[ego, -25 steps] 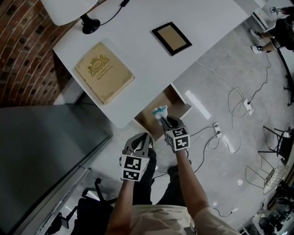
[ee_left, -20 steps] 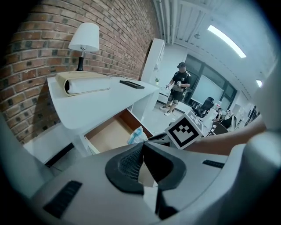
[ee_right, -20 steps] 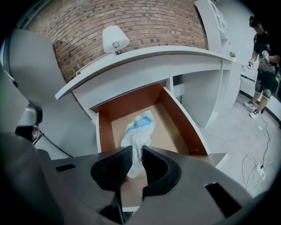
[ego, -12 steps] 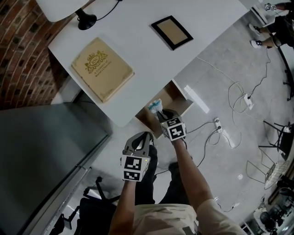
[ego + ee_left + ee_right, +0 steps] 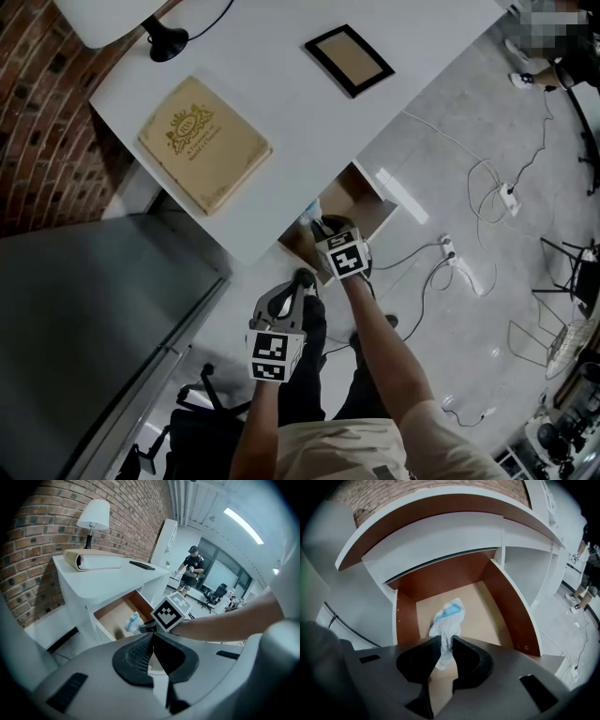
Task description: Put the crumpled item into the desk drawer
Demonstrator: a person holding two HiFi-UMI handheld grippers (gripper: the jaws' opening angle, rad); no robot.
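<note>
The crumpled item (image 5: 449,616), a white and blue wrapper, hangs over the brown floor of the open desk drawer (image 5: 487,616). My right gripper (image 5: 447,641) still pinches its near end between the pads while its jaws are opening. In the head view the right gripper (image 5: 319,225) reaches into the drawer (image 5: 352,199) under the white desk's edge, and only a corner of the crumpled item (image 5: 309,212) shows. My left gripper (image 5: 302,278) hangs shut and empty just below the drawer front. In the left gripper view the left gripper (image 5: 151,637) points at the drawer (image 5: 115,618) and the crumpled item (image 5: 133,622).
On the white desk (image 5: 281,103) lie a tan book (image 5: 202,142), a dark picture frame (image 5: 348,60) and a lamp base (image 5: 167,42). A brick wall (image 5: 37,103) stands to the left. Cables and a power strip (image 5: 506,199) lie on the floor. A person (image 5: 190,569) stands far off.
My right gripper has carried the crumpled item forward and down into the drawer, so the desk edge now hides most of it. The left gripper has dropped back slightly.
</note>
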